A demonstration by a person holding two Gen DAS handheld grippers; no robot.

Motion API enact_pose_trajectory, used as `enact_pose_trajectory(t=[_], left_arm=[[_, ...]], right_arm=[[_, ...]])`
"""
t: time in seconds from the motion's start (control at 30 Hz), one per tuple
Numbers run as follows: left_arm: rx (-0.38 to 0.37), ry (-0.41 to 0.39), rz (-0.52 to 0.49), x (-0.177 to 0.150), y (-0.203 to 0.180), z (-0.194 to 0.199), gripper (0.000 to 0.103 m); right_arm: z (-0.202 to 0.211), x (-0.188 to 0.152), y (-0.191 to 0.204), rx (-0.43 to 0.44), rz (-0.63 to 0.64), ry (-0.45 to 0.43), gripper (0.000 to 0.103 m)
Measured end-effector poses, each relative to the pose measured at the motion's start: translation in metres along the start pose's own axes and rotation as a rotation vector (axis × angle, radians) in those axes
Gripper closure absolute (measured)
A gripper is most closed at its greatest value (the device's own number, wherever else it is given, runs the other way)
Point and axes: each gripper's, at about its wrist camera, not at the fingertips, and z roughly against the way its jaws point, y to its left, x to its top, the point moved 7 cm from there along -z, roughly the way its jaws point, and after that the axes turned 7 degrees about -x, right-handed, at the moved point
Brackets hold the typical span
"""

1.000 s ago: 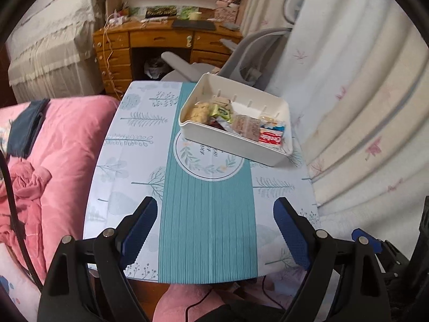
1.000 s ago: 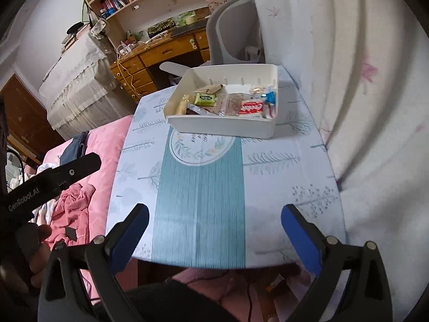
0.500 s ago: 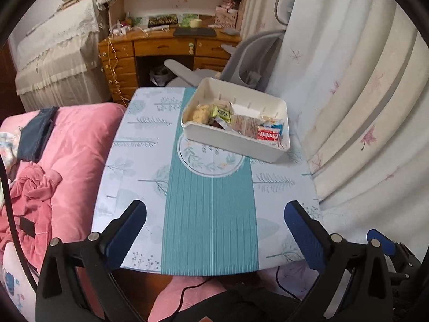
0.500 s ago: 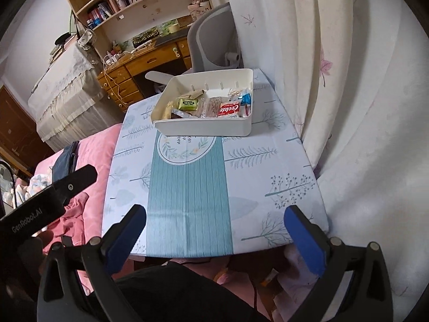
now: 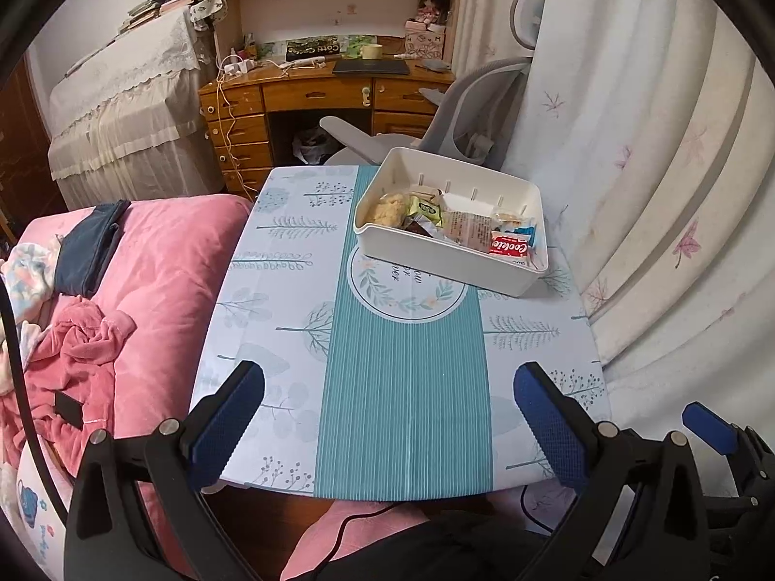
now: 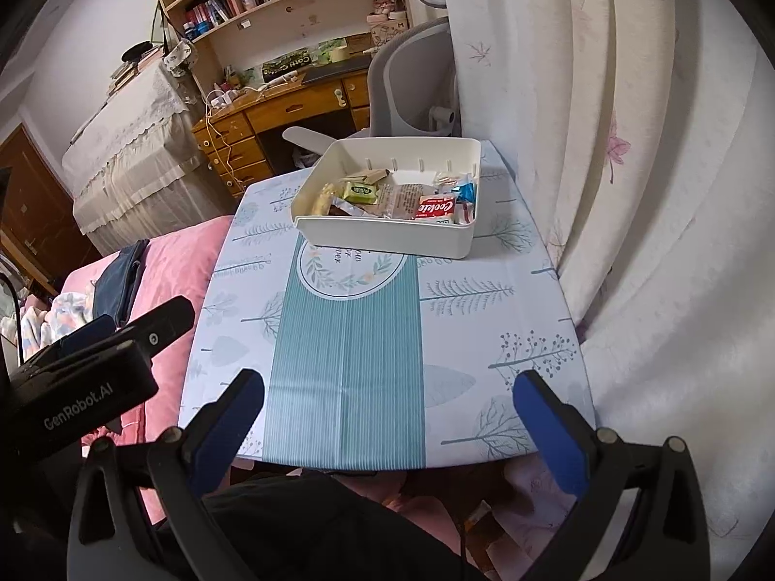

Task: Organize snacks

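Observation:
A white rectangular bin (image 5: pixel 484 268) (image 6: pixel 387 237) sits at the far right of the small table and holds several wrapped snacks. Among them are a red cookie packet (image 5: pixel 508 245) (image 6: pixel 436 206), a green packet (image 5: pixel 426 207) (image 6: pixel 361 192) and a yellowish piece (image 5: pixel 387 208). My left gripper (image 5: pixel 390 416) hovers above the table's near edge, open wide, nothing between its blue pads. My right gripper (image 6: pixel 387 416) is also held back over the near edge, open and empty. Both stand well apart from the bin.
The table (image 5: pixel 271 319) wears a blue-and-teal leaf-print cloth. A pink bed with clothes (image 5: pixel 145 281) lies to the left, a curtain (image 5: pixel 654 193) close on the right. Beyond stand a grey chair (image 5: pixel 465 111) and a wooden desk (image 5: pixel 310 97). The left gripper's black body (image 6: pixel 87 377) shows in the right wrist view.
Both grippers have drawn back and up from the table, so the bin looks smaller and farther. The left gripper's fingers have spread wider. The bin and snacks have not moved.

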Motion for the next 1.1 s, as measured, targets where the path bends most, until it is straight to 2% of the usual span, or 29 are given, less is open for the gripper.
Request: enact_pose_trajectory(t=[0.37,0.53,1.1], left_arm=[[-0.01,0.007,-0.047,0.004,-0.007,-0.006,0.001],[-0.001,-0.013,-0.045,0.007,-0.004,-0.004,0.001],[0.019,-0.007,-0.05,0.01,-0.006,-0.006,0.001]], right_arm=[[-0.009,-0.001,0.002,-0.002,-0.017,0.017,0.0],[-0.008,0.003,0.003,0.002,-0.009,0.002,0.0],[-0.013,0.007,0.006,0.011,-0.004,0.018,0.0]])
